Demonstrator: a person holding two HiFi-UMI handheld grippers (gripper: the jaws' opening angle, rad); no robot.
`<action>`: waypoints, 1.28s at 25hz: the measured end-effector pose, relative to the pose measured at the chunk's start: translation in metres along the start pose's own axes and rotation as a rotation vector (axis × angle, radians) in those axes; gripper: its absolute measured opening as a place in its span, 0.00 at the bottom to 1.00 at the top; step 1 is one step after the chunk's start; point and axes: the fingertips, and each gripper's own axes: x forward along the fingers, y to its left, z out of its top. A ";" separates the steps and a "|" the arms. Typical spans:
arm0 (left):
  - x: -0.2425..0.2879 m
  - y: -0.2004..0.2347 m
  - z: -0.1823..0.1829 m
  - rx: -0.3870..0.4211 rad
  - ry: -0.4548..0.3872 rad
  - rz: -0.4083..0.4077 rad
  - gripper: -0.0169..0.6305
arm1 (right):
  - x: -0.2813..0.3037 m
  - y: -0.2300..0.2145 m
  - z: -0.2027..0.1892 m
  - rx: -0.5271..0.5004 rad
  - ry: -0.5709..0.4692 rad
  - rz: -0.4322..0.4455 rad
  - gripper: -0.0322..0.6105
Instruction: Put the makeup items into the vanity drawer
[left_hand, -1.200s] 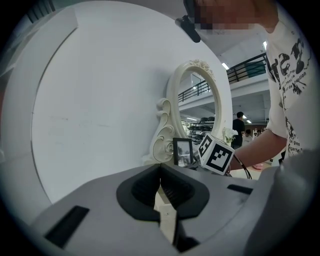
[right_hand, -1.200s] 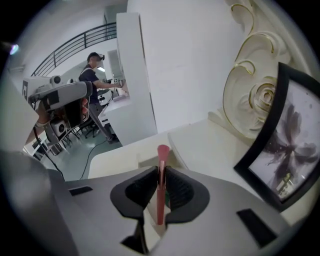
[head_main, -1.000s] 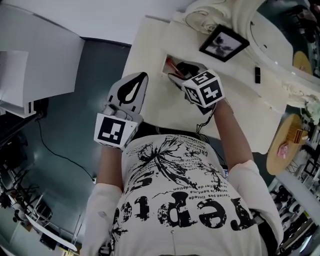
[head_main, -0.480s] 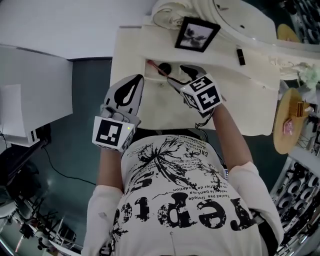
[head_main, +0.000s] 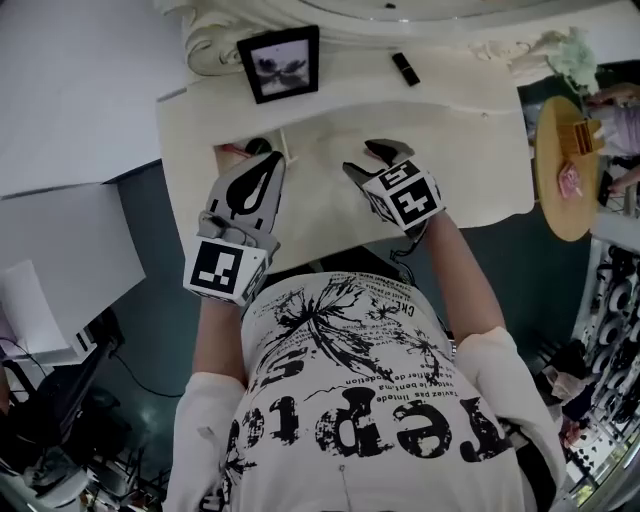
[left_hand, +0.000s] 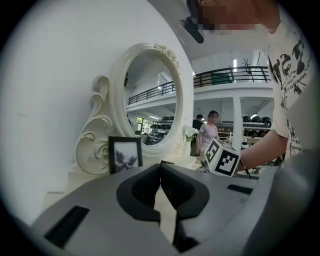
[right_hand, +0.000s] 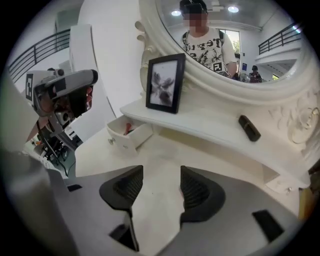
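Smooth cream bench (right_hand: 100, 152) under a scroll-carved oval mirror (right_hand: 235, 45). A slim black makeup tube (right_hand: 249, 128) lies on its shelf. The small open drawer (right_hand: 134, 136) holds something red. Left tongs (left_hand: 160, 172) are pinched together and empty. Right tongs (right_hand: 156, 187) are moderately apart, have just been closing a little, with nothing between.

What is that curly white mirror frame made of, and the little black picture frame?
The curly white mirror frame looks like carved wood or moulded resin painted matt cream: scrolls and a rose stand out, no grain shows. The small black picture frame seems painted wood or plastic, with smooth, plain, flat edges.
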 end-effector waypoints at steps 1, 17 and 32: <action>0.009 -0.007 -0.001 0.001 0.005 -0.017 0.05 | -0.002 -0.008 -0.010 0.007 0.011 -0.012 0.44; 0.074 -0.042 -0.019 -0.019 0.050 -0.017 0.05 | 0.024 -0.061 -0.085 -0.036 0.195 0.025 0.33; 0.052 -0.032 -0.001 0.005 0.007 0.011 0.05 | 0.003 -0.061 -0.048 -0.020 0.168 -0.013 0.15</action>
